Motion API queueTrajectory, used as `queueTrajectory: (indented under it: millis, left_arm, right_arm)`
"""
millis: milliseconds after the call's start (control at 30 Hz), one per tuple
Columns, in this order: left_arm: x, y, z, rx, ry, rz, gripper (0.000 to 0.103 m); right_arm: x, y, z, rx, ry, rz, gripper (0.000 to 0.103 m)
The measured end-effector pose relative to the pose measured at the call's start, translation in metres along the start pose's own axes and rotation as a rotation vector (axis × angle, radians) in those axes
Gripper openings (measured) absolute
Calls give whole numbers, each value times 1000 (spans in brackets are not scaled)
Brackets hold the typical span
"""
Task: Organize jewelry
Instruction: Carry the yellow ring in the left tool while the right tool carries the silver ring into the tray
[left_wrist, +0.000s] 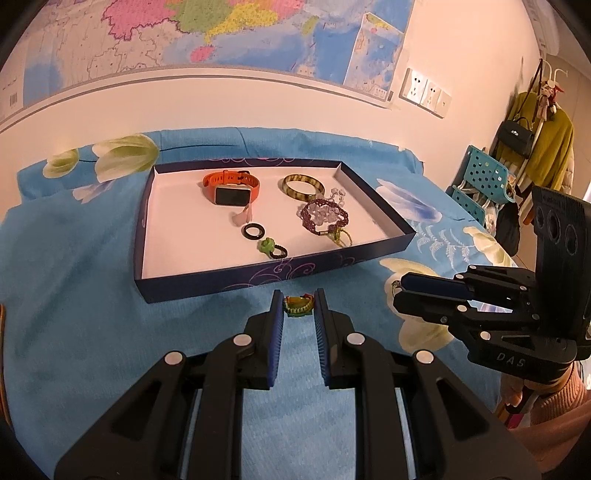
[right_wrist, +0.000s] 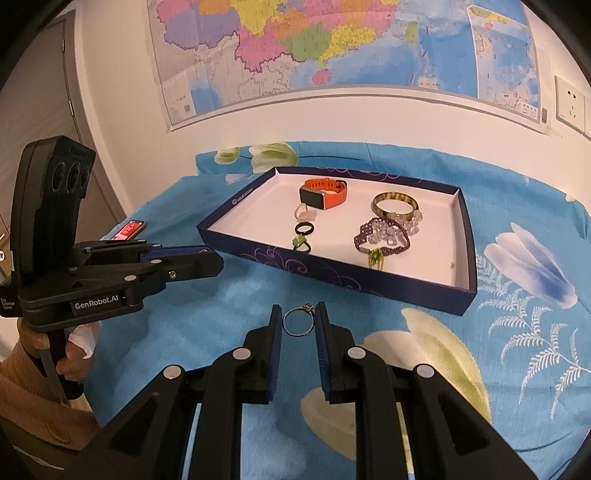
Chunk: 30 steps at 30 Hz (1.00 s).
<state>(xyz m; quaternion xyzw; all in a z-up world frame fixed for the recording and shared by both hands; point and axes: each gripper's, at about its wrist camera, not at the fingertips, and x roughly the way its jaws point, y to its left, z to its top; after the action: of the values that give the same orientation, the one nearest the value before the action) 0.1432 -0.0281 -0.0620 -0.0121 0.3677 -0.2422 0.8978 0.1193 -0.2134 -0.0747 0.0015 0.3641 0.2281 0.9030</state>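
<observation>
A dark blue tray (left_wrist: 236, 282) (right_wrist: 332, 271) with a white floor lies on the blue floral cloth. In it are an orange smartwatch (left_wrist: 231, 188) (right_wrist: 323, 194), a green-brown bangle (left_wrist: 303, 186) (right_wrist: 395, 205), a purple bead bracelet (left_wrist: 325, 216) (right_wrist: 382, 236), a black ring (left_wrist: 253, 232) (right_wrist: 305, 229) and a green-stone ring (left_wrist: 271, 249) (right_wrist: 301, 243). My left gripper (left_wrist: 298, 305) is shut on a green and orange beaded ring (left_wrist: 298, 305) just before the tray's near wall. My right gripper (right_wrist: 298, 320) is shut on a thin silver ring (right_wrist: 298, 321) with a small stone.
A red phone (right_wrist: 130, 229) lies on the cloth left of the tray. Blue chairs (left_wrist: 480, 184) and a coat rack (left_wrist: 535, 140) stand at the right. A wall with a map (right_wrist: 314, 48) is behind the table.
</observation>
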Motion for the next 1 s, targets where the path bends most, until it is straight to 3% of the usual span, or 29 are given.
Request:
queueTrajectory:
  millis: [1000]
  left_arm:
    - [4,-2,25,23,-44,22,17]
  right_arm:
    - [1,-14,32,-1,-69,-12,16]
